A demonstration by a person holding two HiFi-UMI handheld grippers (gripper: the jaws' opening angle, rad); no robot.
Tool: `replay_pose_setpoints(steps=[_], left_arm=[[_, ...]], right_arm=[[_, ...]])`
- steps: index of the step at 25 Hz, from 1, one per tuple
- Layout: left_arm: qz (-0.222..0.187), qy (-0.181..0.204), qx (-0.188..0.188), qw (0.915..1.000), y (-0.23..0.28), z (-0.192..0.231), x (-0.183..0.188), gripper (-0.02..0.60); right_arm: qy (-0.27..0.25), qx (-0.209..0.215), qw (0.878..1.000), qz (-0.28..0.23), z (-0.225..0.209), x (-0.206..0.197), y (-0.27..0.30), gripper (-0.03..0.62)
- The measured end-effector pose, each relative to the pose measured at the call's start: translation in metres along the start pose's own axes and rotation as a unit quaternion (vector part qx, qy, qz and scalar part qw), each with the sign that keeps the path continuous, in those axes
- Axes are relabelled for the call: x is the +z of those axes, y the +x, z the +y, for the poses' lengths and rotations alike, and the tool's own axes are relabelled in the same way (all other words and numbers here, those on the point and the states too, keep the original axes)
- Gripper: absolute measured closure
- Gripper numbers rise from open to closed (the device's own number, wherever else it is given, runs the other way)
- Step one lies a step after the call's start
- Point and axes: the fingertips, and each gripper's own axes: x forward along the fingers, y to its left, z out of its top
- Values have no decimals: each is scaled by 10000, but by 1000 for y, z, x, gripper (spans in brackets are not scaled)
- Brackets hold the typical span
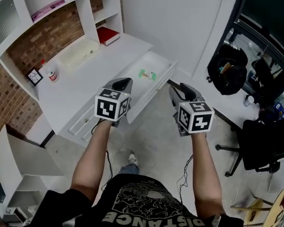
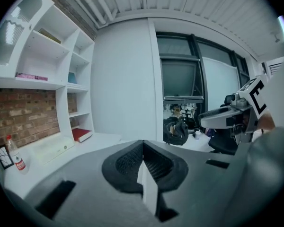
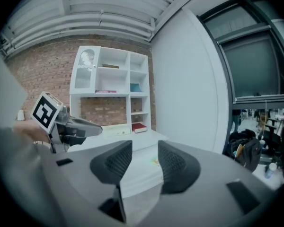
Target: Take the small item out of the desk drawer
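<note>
Person stands at a white desk [image 1: 80, 86], a gripper in each hand, both held out in front and pointing slightly downward

Left gripper [image 1: 124, 82]: jaws together, ribbed pads meeting at the tip, nothing between them. It hangs over the desk's front edge, just short of the drawer

Right gripper [image 1: 182, 88]: jaws apart, gap empty. It is out over the floor, beside the drawer's front

Drawer [image 1: 166, 69] stands pulled out at the desk's right end. Small item [image 1: 147, 74], green and white, lies flat on the drawer bottom, near the middle, apart from both grippers. The right gripper view catches it in the distance through the gap between the jaws

On the desktop: red book [image 1: 108, 34] at the back by the shelves, small bottle [image 1: 50, 73] with a red label near the brick wall [image 1: 42, 39]

Black bag [image 1: 227, 70] hangs off to the right, well apart from the desk
</note>
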Motion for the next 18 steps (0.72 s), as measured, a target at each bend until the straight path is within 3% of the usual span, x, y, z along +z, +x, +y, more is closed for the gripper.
replay_pose_setpoints(steps=[18], left_arm=[[175,-107,-199,9996,113,130,10,574]], right_arm=[[-17,128,9992,390,-6,29,169,329]])
